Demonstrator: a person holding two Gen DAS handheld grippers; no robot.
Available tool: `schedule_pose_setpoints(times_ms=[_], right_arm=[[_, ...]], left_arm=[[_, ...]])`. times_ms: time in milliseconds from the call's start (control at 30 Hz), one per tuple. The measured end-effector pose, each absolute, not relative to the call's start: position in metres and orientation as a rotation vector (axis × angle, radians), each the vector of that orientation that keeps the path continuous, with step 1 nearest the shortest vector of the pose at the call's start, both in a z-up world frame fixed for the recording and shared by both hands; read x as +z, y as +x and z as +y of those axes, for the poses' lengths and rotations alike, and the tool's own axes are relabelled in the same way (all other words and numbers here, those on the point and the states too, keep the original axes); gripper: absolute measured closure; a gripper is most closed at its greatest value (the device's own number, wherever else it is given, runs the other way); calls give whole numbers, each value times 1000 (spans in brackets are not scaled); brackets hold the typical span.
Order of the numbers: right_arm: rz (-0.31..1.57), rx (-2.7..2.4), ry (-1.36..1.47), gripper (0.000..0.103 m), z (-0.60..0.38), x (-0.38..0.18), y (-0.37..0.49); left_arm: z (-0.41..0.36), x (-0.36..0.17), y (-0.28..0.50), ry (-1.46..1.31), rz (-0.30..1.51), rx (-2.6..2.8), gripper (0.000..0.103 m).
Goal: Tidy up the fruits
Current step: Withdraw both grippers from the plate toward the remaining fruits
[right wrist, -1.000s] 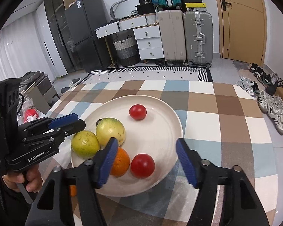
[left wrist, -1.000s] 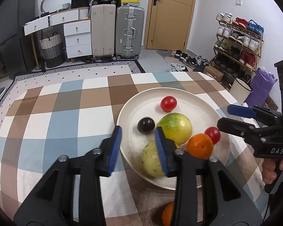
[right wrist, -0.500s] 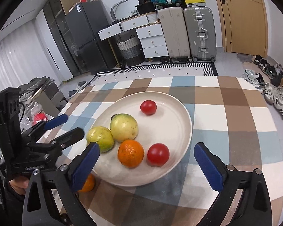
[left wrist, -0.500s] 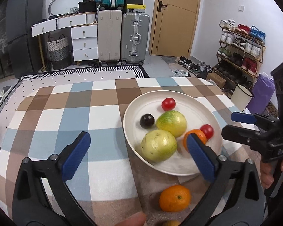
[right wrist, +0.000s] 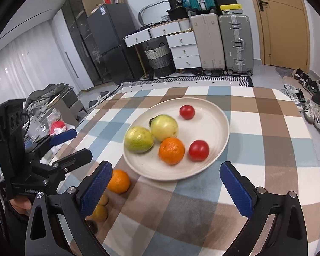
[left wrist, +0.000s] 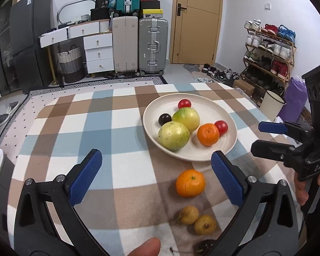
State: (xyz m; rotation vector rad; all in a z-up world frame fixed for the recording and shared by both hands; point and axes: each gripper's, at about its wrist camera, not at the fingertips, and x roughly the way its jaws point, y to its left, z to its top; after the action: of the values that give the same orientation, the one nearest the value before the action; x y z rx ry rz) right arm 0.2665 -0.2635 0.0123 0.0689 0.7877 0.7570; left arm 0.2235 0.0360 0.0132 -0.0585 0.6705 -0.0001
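A white plate (left wrist: 221,111) (right wrist: 215,128) on the checked tablecloth holds two green guavas (left wrist: 174,136), an orange (left wrist: 208,134), two red tomatoes (left wrist: 221,127) and a dark plum (left wrist: 165,119). On the cloth in front of the plate lie a loose orange (left wrist: 190,183) (right wrist: 118,181) and two small yellow fruits (left wrist: 197,219) (right wrist: 99,212). My left gripper (left wrist: 155,177) is open and empty, above the cloth near the loose orange. My right gripper (right wrist: 165,188) is open and empty, in front of the plate.
A dark small object (left wrist: 204,245) lies at the cloth's near edge. The table's right edge is near a white bin (left wrist: 271,104) and a shoe rack (left wrist: 268,49). Suitcases (left wrist: 138,47) and drawers stand at the far wall. Clutter (right wrist: 57,125) lies left of the table.
My left gripper opened, leaving a guava on the plate, and drew back toward me. My right gripper also opened wider and drew back. The loose orange and yellow fruits came into view.
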Motion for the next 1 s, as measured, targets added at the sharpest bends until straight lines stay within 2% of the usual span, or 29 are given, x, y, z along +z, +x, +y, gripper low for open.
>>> schedule_pose_setpoints(times_ms=[533, 1000], right_arm=[[845, 865, -69, 1, -230, -4, 221], [913, 888, -140, 1, -207, -25, 214]], left_arm=[[44, 5, 148, -104, 682, 23, 1], [41, -13, 142, -113, 712, 31, 1]])
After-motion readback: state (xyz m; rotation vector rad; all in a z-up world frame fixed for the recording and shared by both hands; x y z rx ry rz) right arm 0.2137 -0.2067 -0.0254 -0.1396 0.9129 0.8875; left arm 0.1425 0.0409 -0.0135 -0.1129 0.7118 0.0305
